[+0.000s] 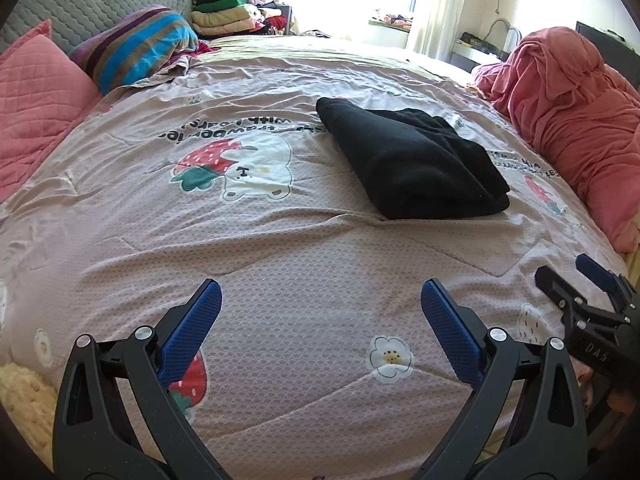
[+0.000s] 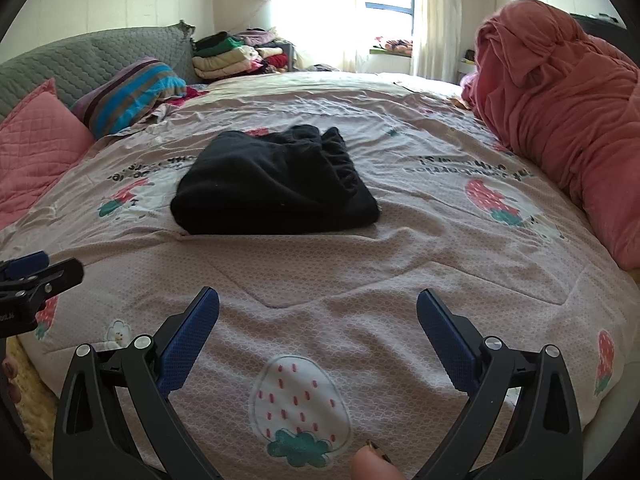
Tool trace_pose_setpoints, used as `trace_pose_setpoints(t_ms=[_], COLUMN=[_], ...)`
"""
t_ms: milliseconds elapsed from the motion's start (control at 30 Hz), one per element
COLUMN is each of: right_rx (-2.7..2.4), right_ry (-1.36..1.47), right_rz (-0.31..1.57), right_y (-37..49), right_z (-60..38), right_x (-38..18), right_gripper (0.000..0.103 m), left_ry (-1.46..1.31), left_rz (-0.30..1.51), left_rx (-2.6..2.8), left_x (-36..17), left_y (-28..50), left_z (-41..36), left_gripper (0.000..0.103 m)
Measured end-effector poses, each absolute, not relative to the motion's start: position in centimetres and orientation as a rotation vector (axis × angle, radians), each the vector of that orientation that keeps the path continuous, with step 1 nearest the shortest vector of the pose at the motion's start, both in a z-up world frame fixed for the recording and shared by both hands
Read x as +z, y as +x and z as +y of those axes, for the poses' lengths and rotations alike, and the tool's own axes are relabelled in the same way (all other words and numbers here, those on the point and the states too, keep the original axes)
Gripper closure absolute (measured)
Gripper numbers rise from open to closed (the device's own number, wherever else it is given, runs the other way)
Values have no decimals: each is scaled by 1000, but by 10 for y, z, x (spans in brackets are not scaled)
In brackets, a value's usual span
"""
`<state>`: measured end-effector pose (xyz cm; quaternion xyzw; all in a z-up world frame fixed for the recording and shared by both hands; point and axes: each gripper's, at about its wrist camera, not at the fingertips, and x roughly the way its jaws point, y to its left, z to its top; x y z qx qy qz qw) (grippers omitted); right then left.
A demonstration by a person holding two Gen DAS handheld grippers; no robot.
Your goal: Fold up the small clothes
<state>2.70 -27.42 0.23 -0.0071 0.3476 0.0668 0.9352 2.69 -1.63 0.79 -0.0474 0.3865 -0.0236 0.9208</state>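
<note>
Your left gripper [image 1: 320, 304] hovers low over the near part of the bed, its blue-padded fingers [image 1: 192, 332] spread wide apart with nothing between them. Your right gripper [image 2: 318, 312] hangs the same way, fingers [image 2: 444, 340] well apart and empty. Each gripper shows at the edge of the other's view, so the two sit side by side near the bed's front edge.

The black garment [image 1: 412, 160] you are working on lies folded into a thick, compact bundle on the pink quilt [image 1: 280, 248], well ahead of both grippers and touching neither. From the right wrist view its gathered, elastic-looking edge [image 2: 340, 160] faces away from you and to the right, and the smooth folded edge faces you.

No box or basket shows in either view. Loose piles stand in for them: a stack of folded clothes [image 1: 236, 12] sits beyond the far end of the bed, near the window, and a heap of red-pink bedding [image 1: 568, 120] is bunched along the bed's right side. On the left lie a striped pillow [image 1: 136, 44] and a pink quilted pillow [image 1: 36, 92].

A fingertip [image 2: 372, 464] shows at the bottom of the right wrist view.
</note>
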Motion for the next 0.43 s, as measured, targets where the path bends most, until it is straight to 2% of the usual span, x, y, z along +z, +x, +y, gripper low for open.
trace_pose_setpoints(t_ms=[133,233,333,433], right_rx=[41,-160,-472,-854], right_ry=[46,143,269,394], right_rz=[741,748,752,756], right_y=[32,32,20,-14], right_z=[-307,-365,-457,-566], right_x=[3,0,-9,-25], right_gripper=[5,5,5,5], left_ry=[-123,-192,-279,-309], left_rz=[806,831,848,843], left_rx=[-28,30,133,371], left_x=[6,4,3,3], left_y=[26,34,46,60], left_z=[-4,33,92,184], left_gripper=[9,9,9,9])
